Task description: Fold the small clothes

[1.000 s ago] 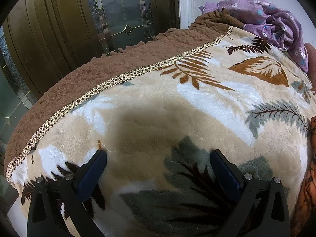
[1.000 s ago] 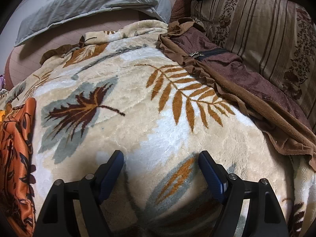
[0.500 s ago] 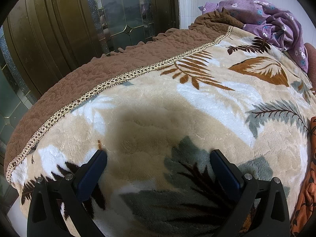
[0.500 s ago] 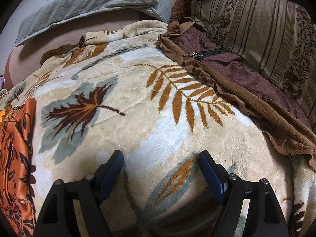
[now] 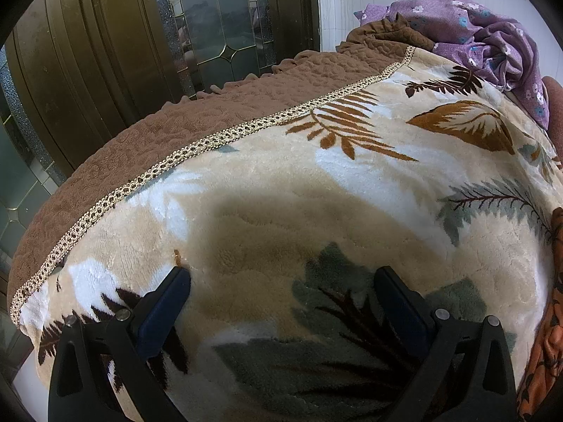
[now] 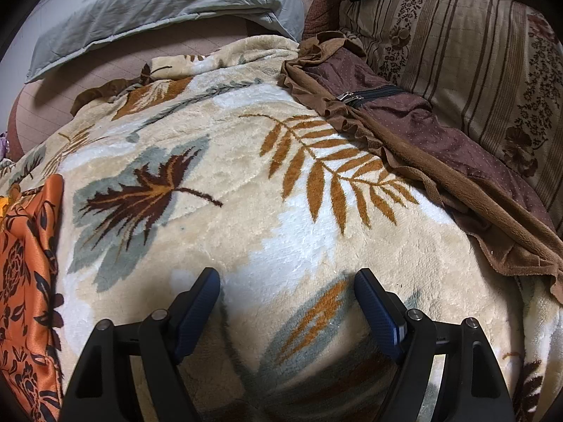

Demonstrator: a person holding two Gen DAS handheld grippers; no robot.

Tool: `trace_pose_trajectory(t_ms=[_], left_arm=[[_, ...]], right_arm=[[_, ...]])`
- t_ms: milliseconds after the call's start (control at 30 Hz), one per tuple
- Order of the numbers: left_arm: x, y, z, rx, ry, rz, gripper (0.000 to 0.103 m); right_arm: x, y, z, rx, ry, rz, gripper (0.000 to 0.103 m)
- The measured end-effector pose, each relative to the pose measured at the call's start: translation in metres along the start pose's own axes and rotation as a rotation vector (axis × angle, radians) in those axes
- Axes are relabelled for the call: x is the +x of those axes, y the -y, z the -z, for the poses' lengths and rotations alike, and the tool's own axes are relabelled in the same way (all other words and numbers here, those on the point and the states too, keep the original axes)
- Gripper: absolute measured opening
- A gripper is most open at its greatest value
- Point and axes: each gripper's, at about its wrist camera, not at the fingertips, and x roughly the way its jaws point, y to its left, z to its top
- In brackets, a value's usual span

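Observation:
An orange satin garment with a dark floral print [image 6: 24,274] lies on the leaf-patterned plush blanket [image 6: 281,190], at the left edge of the right wrist view; it also shows at the right edge of the left wrist view [image 5: 543,337]. My left gripper [image 5: 283,281] is open and empty over the blanket, with the garment to its right. My right gripper [image 6: 286,281] is open and empty over the blanket, with the garment to its left. Neither gripper touches the garment.
A purple floral cloth [image 5: 492,42] is bunched at the far right of the bed. The blanket's brown quilted border [image 5: 140,147] runs along the bed edge by a dark door [image 5: 105,52]. A grey pillow [image 6: 158,7], striped cushion [image 6: 457,52] and brown zipped cover [image 6: 404,116] lie behind.
The orange garment shows a little less at the edge of each view than a second ago. Both grippers stay open and almost still.

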Motion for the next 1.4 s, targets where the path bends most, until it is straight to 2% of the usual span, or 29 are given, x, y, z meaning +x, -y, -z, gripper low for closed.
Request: trace_pose_trajectory(t_ms=[933,1000,1133,1200,1233,1267,1333,1400], left_arm=[[0.0,-0.001,0.0,-0.003,0.001,0.007,0.103],[0.0,0.0,-0.001,0.008,-0.007,0.001,0.103],[-0.004,-0.004,-0.008,0.083,-0.09,0.052,0.103],[-0.016,-0.008,-0.008,0.126,-0.111,0.011,0.103],[-0.032,-0.012,-0.006,0.151,-0.074,-0.045,0.103],[-0.047,-0.015,-0.004,0.167,-0.033,-0.067,0.103],[-0.092,-0.022,-0.002,0.207,0.072,-0.054,0.103],[-0.132,-0.026,0.0,0.227,0.123,-0.039,0.103]], right_arm=[[0.0,0.0,0.001,0.001,-0.001,0.001,0.082],[0.0,0.0,0.001,0.002,-0.001,0.0,0.082],[0.002,-0.002,0.001,-0.012,-0.003,0.02,0.082],[0.001,-0.002,0.0,-0.015,-0.003,0.032,0.083],[0.002,-0.001,-0.001,-0.008,-0.014,0.029,0.083],[0.0,0.001,-0.004,0.007,-0.036,0.025,0.083],[-0.007,-0.001,-0.008,0.011,-0.105,0.025,0.083],[-0.023,0.002,-0.008,0.036,-0.126,0.024,0.083]])
